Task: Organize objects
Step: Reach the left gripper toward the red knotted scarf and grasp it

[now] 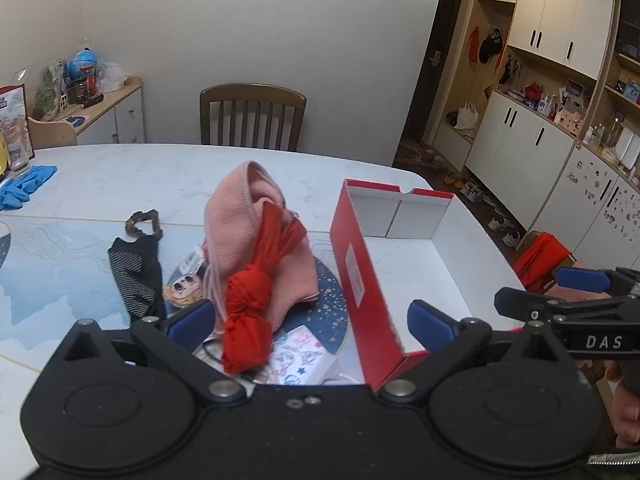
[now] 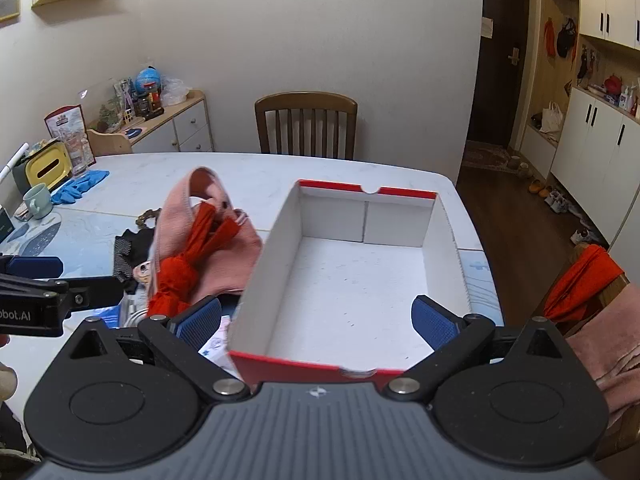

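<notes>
Both grippers hover over the near edge of the white table, angled down, nothing between the pads.

Landmark: red shoebox, open top, white inside, nothing in it. It sits on the table's right half, one long side running away toward the wooden chair at the far edge.

Left gripper: jaws spread wide, holding nothing. Its right pad sits just by the box's near left corner, and its left pad is over the clutter left of the box.

Right gripper: jaws equally wide, also holding nothing. It straddles the near end of the box, right pad above the box floor, left pad just outside the left wall.

Clutter is all left of the box:
- pink fleece cloth, heaped, touching or nearly touching the box's left wall
- red knotted cloth draped over the front of the pink one
- black patterned sock further left, flat on the table
- brown scrunchie just beyond the sock
- small sticker-print packet at the box's near left corner, partly under the red cloth

Blue gloves lie well left of the box, near the table's far left edge.

Another red cloth hangs on a chair right of the box, off the table.
</notes>
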Demonstrator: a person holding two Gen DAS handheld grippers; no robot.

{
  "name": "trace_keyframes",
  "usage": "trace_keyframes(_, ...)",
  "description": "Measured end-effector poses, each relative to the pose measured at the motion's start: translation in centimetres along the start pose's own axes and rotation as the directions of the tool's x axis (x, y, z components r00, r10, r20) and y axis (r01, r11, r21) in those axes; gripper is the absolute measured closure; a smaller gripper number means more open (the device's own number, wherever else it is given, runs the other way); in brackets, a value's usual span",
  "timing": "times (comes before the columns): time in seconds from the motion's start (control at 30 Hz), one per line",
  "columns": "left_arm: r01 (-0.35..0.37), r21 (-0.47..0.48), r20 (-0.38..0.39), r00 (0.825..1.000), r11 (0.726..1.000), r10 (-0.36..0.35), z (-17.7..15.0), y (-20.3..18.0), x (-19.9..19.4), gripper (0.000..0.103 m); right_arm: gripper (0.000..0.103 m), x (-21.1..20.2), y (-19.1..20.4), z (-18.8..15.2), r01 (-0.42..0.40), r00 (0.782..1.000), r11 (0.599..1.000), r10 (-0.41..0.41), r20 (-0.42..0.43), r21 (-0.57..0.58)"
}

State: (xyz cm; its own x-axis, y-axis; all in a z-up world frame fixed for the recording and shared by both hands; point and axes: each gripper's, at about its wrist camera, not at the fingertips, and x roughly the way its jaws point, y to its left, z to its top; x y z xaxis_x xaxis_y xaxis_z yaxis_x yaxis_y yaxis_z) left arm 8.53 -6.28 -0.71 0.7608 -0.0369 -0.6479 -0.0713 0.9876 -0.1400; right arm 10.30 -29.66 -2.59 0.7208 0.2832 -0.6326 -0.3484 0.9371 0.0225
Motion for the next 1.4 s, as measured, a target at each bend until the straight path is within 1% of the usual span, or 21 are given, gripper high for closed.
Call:
trace_keyframes(0.27,-0.022,0.009,0.004,1.0,1.0,0.022,0.9,-2.1,2.1,0.003,0.001,2.3,-3.5,1.0,0.007,1.0,1.0,-0.007,-0.024,0.008)
trace_keyframes(0.4,-0.034,-0.008,-0.025,0.999,0.999,0.034,0.9,-2.4,3.3,0.005,0.001,3.6,-5.7,1.2,0.032,0.999,0.999,-0.03,-0.04,0.027)
trace_keyframes(0.5,-0.058,-0.022,-0.045,0.997,0.998,0.057,0.9,-2.4,4.0,0.008,0.001,4.8,-7.8,1.3,0.065,0.996,0.997,-0.062,-0.057,0.049)
trace_keyframes(0.67,-0.081,-0.045,-0.061,0.995,0.996,0.079,0.9,-2.3,4.5,0.008,0.005,7.2,-10.4,1.0,0.097,0.991,0.993,-0.09,-0.097,0.068)
trace_keyframes(0.77,-0.096,-0.048,-0.072,0.993,0.994,0.092,0.9,-2.5,4.6,0.008,0.012,8.7,-11.5,0.9,0.099,0.987,0.992,-0.088,-0.135,0.076)
trace_keyframes(0.83,-0.106,-0.051,-0.077,0.992,0.993,0.102,0.8,-2.5,4.7,0.008,0.022,9.7,-12.1,0.9,0.098,0.982,0.992,-0.083,-0.171,0.08)
trace_keyframes(0.87,-0.114,-0.055,-0.08,0.991,0.992,0.109,0.8,-2.4,4.7,0.008,0.023,10.2,-12.3,0.8,0.099,0.979,0.992,-0.082,-0.188,0.083)
trace_keyframes(0.9,-0.121,-0.058,-0.082,0.99,0.991,0.116,0.7,-2.4,4.7,0.008,0.028,10.6,-12.5,0.7,0.1,0.975,0.991,-0.081,-0.206,0.086)
trace_keyframes(0.93,-0.129,-0.062,-0.083,0.989,0.99,0.123,0.7,-2.3,4.7,0.008,0.035,11.0,-12.6,0.6,0.094,0.972,0.992,-0.073,-0.221,0.089)
trace_keyframes(0.97,-0.136,-0.066,-0.085,0.988,0.988,0.131,0.6,-2.2,4.7,0.008,0.038,11.4,-12.7,0.5,0.086,0.971,0.992,-0.062,-0.232,0.094)
trace_keyframes(1.0,-0.143,-0.071,-0.088,0.987,0.987,0.137,0.6,-2.1,4.8,0.008,0.043,11.6,-12.8,0.5,0.08,0.969,0.992,-0.055,-0.242,0.098)
trace_keyframes(1.03,-0.149,-0.077,-0.09,0.986,0.986,0.142,0.6,-2.1,4.8,0.008,0.049,11.8,-12.8,0.4,0.077,0.967,0.992,-0.05,-0.248,0.1)
trace_keyframes(1.07,-0.154,-0.083,-0.092,0.985,0.985,0.146,0.5,-2.0,4.9,0.008,0.053,11.9,-12.7,0.4,0.075,0.966,0.993,-0.048,-0.255,0.097)
trace_keyframes(1.13,-0.166,-0.09,-0.096,0.983,0.982,0.158,0.5,-1.8,5.0,0.009,0.067,12.2,-12.7,0.2,0.072,0.963,0.993,-0.045,-0.266,0.093)
trace_keyframes(1.2,-0.185,-0.094,-0.096,0.98,0.978,0.176,0.4,-1.6,5.1,0.01,0.071,12.4,-12.5,0.1,0.073,0.96,0.994,-0.048,-0.276,0.082)
trace_keyframes(1.23,-0.195,-0.096,-0.097,0.978,0.976,0.186,0.3,-1.5,5.2,0.01,0.077,12.6,-12.5,0.1,0.07,0.959,0.995,-0.046,-0.279,0.077)
trace_keyframes(1.3,-0.217,-0.095,-0.096,0.973,0.971,0.208,0.2,-1.3,5.4,0.011,0.086,12.7,-12.4,0.0,0.064,0.956,0.996,-0.042,-0.29,0.068)
trace_keyframes(1.37,-0.241,-0.088,-0.095,0.968,0.967,0.233,0.1,-1.1,5.6,0.013,0.09,12.8,-12.3,-0.1,0.073,0.955,0.996,-0.053,-0.292,0.056)
trace_keyframes(1.4,-0.247,-0.085,-0.094,0.966,0.965,0.239,0.0,-1.0,5.7,0.013,0.094,12.9,-12.3,-0.1,0.078,0.955,0.996,-0.06,-0.29,0.049)
